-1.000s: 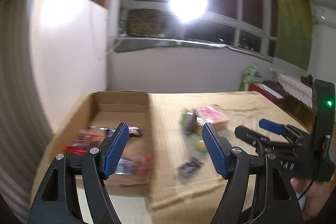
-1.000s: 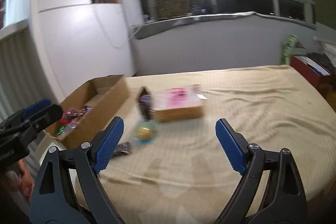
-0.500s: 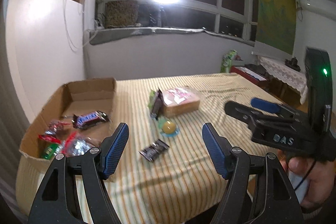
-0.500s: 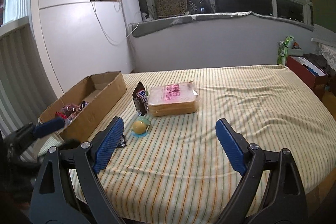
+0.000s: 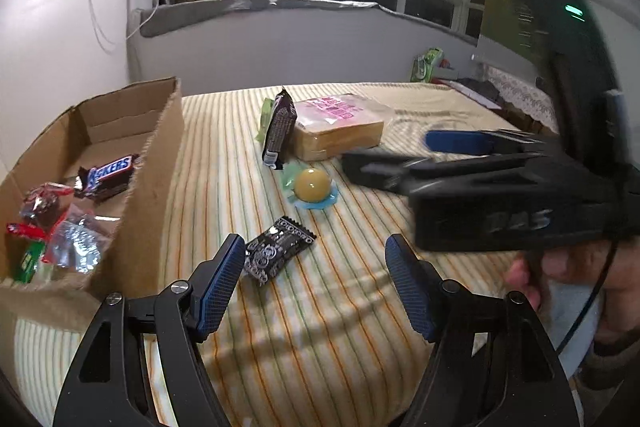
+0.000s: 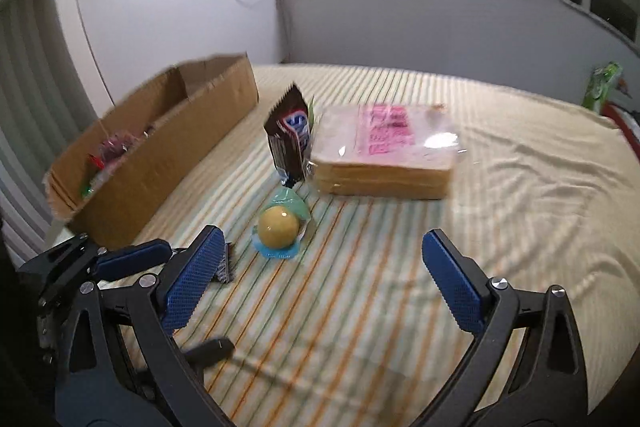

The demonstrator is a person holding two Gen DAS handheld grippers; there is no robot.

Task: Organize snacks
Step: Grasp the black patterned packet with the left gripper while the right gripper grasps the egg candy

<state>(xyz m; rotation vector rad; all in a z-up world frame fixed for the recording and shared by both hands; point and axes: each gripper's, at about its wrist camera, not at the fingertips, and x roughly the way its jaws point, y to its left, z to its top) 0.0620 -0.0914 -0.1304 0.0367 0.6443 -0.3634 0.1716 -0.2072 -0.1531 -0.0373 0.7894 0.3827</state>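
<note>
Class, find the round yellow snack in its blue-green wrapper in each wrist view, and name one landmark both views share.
Left wrist view: the yellow snack lies near centre, ahead of the open left gripper.
Right wrist view: left of centre, beyond the jaws.
Shared landmark: the cardboard box, left of it in both.

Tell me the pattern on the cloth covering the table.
The cloth is cream with thin orange and green stripes, clearest in the left wrist view.
</note>
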